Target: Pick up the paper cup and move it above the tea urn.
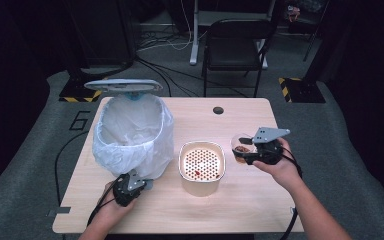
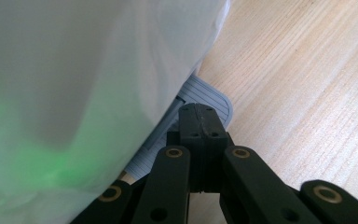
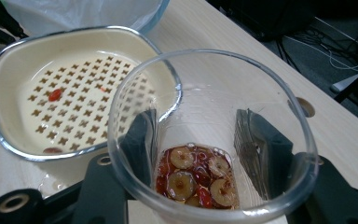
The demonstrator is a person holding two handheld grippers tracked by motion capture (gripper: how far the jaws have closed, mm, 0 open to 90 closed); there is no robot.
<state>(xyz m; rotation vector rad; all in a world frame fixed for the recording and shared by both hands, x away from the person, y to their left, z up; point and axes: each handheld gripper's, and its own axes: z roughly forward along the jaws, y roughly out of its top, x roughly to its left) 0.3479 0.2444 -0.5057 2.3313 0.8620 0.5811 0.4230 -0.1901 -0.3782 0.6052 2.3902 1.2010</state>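
One glass cup (image 3: 213, 140) gripped by the right tool (image 3: 198, 135); left tool (image 2: 200, 123) closed on one pedal (image 2: 200, 95).

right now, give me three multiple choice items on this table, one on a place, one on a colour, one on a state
1. Where is the strainer bowl?
A. between the lined bin and the glass cup
B. inside the bin
C. on the chair

2. What colour is the bin's liner?
A. black
B. white
C. blue

3. How is the right gripper?
A. open over the table
B. shut on the glass cup
C. shut on a spoon

Answers: 1 A, the high view shows it midway; 2 B, the bag is translucent white; 3 B, both jaws press the cup's sides.
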